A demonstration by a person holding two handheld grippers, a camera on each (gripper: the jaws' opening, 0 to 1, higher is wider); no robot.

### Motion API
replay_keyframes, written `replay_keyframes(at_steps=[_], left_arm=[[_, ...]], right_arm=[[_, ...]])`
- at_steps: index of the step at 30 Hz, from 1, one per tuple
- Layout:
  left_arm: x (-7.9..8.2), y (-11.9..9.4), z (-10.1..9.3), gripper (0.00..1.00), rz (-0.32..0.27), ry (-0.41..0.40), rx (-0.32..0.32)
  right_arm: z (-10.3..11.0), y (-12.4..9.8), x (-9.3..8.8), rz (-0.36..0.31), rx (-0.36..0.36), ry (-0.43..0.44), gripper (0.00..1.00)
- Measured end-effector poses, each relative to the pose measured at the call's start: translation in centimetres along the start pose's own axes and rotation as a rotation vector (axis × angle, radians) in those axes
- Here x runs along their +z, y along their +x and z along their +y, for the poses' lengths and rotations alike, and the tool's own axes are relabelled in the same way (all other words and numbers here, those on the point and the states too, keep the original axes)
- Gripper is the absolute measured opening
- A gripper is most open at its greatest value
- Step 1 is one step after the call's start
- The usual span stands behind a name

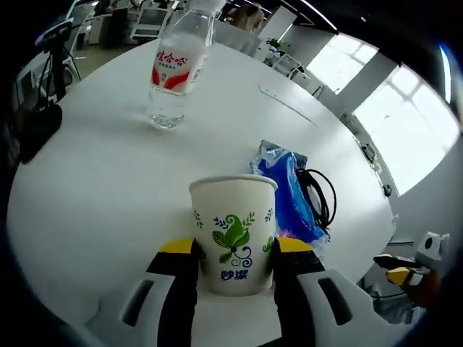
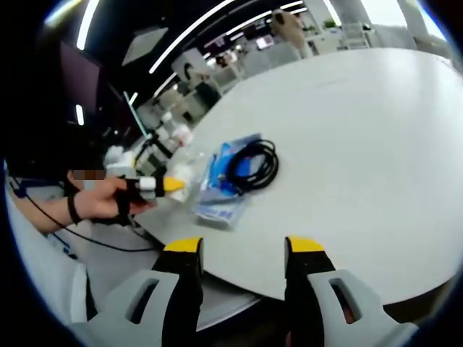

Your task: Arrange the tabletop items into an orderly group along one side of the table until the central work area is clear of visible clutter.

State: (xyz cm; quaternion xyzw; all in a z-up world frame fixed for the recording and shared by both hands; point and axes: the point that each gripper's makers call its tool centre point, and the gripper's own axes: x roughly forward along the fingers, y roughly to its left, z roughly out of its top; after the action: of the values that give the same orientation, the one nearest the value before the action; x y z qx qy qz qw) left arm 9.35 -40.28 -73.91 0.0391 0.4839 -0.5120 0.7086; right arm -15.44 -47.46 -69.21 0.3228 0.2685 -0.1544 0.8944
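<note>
A white paper cup (image 1: 233,235) with a green leaf print stands upright on the white table (image 1: 87,188), and my left gripper (image 1: 235,249) is shut on its lower half, one yellow-tipped jaw against each side. Beyond it stands a clear water bottle (image 1: 173,69) with a red label. A blue plastic bag (image 1: 289,195) with a coiled black cable (image 1: 323,196) lies right of the cup. My right gripper (image 2: 244,246) hangs open over the table's near edge, nothing between its jaws. The blue bag (image 2: 224,189) and cable (image 2: 253,166) lie ahead of it, to the left.
A person's hand (image 2: 101,202) holds the left gripper (image 2: 155,185) at the table's left edge. The right gripper (image 1: 405,276) hovers off the table's rim. The table (image 2: 362,144) stretches wide to the right. Office desks and chairs stand in the background.
</note>
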Motion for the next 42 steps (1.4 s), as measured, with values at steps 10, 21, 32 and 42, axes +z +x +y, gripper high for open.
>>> replay_keyframes(at_steps=[10,21,32,42], left_arm=[[-1.5,-2.0,-1.0,0.40,0.021,0.114,-0.018],[-3.3,-2.8,-4.8,0.40,0.034,0.225,-0.077],[-4.3,-3.0,-7.9,0.40,0.068,0.427,-0.128],[-5.2,-2.8,-9.7,0.40,0.101,0.603,-0.161]], right_arm=[[1.1,1.0,-0.4,0.027,0.035,-0.024,0.43],[2.8,1.9,-0.6,0.060,0.079,-0.067,0.42],[3.8,2.8,0.5,0.054,0.119,-0.078,0.42],[4.9,3.6,1.6,0.047,0.163,-0.088,0.40]])
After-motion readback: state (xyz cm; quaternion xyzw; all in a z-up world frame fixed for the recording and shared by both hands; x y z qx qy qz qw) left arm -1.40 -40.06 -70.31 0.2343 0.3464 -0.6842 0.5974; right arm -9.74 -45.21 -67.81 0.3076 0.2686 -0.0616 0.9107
